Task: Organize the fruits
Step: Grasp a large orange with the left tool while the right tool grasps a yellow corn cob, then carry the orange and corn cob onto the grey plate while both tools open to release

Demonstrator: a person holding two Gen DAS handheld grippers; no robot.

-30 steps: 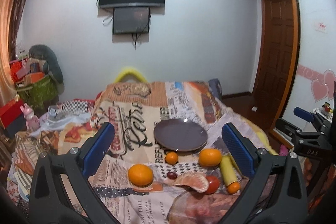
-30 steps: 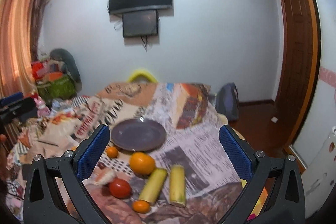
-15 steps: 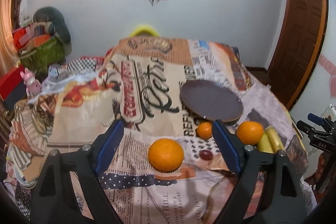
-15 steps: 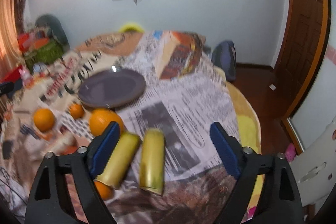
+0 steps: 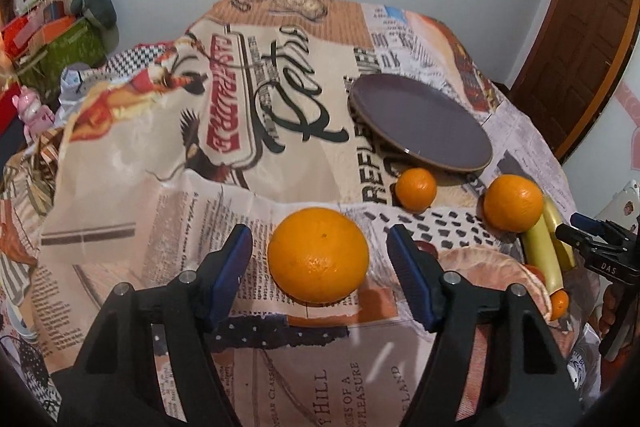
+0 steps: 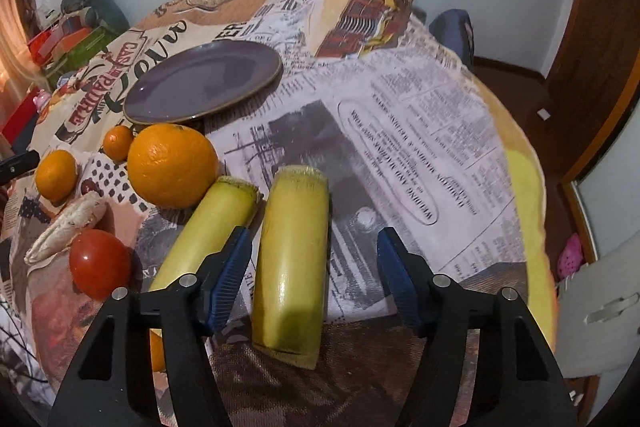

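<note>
My left gripper (image 5: 320,259) is open, its jaws either side of a large orange (image 5: 318,259) on the newspaper-print cloth, with gaps on both sides. My right gripper (image 6: 314,267) is open around a yellow banana piece (image 6: 294,259); the left pad is close to it, the right pad apart. A second banana piece (image 6: 204,227) lies to its left, against another large orange (image 6: 173,165). An empty dark purple plate (image 5: 420,121) sits further back, also in the right wrist view (image 6: 202,85). The right gripper shows at the right edge of the left wrist view (image 5: 600,247).
A small mandarin (image 5: 416,189), an orange (image 5: 513,202), a peeled citrus piece (image 5: 492,267) and a red tomato (image 6: 100,265) lie on the cloth. Clutter and a green bag (image 5: 60,43) stand at the left. A wooden door (image 5: 580,27) is at the right.
Both grippers have moved down and forward toward the table. The left now straddles the large orange; the right now straddles the right banana piece. Both jaws have narrowed a little.
</note>
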